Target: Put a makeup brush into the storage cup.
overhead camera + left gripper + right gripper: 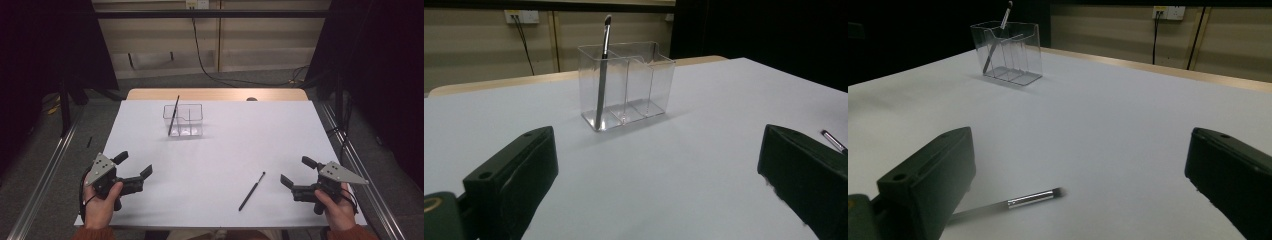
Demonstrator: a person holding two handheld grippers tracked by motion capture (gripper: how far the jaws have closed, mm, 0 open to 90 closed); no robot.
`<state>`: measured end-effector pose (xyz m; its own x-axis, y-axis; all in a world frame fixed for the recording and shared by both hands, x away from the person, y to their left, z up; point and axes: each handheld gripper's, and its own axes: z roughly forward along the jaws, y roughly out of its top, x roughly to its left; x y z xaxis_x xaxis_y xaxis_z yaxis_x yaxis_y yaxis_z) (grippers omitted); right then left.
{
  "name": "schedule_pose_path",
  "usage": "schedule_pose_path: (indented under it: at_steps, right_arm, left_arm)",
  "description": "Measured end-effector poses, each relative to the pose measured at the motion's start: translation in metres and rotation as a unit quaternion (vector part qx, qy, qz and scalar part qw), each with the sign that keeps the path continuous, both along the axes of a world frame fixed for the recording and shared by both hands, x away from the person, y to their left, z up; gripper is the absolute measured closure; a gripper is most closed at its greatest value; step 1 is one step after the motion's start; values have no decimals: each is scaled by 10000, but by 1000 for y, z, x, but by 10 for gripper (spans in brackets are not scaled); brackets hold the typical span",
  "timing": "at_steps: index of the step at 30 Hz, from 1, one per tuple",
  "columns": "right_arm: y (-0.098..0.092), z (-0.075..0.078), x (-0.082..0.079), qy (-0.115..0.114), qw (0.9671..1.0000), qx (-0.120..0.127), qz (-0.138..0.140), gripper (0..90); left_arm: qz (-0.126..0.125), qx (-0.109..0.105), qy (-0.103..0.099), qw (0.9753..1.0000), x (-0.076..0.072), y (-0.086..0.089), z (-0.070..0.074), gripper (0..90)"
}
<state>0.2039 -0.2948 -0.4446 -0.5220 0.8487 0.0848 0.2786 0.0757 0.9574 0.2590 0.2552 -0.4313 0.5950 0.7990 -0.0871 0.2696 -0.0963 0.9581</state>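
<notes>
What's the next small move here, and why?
Probably bring the right tool down over the brush on the table to grasp it: its jaws are open, the brush lies loose just ahead, and another brush already stands in the clear organizer.

Legible text: none recorded; no label, brand, number or sign can be read on the clear organiser (183, 120), the brushes, the tabletop (225, 150) or the wall sockets (521, 16).

Dim, soft overhead light; dark edges, slightly blurred foreground.
</notes>
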Motion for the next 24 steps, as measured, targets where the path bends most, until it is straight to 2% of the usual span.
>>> schedule_pose_path:
  at_steps: [5,10,16,24]
  right_arm:
    - [-1,1,-2,7,10000,7,-26,0]
    - [0,1,-2,-12,10000,-26,-5,0]
    - [2,1,0,-18,9999,-107,108,0]
    - [8,2,4,-15,9996,-130,255,0]
  left_arm:
    - [34,-48,8,10000,0,3,-1,28]
    - [31,-4,15,10000,-5,4,-5,28]
    - [41,-5,-21,10000,-11,1,-4,28]
    - [44,47,-51,10000,-12,0,-4,28]
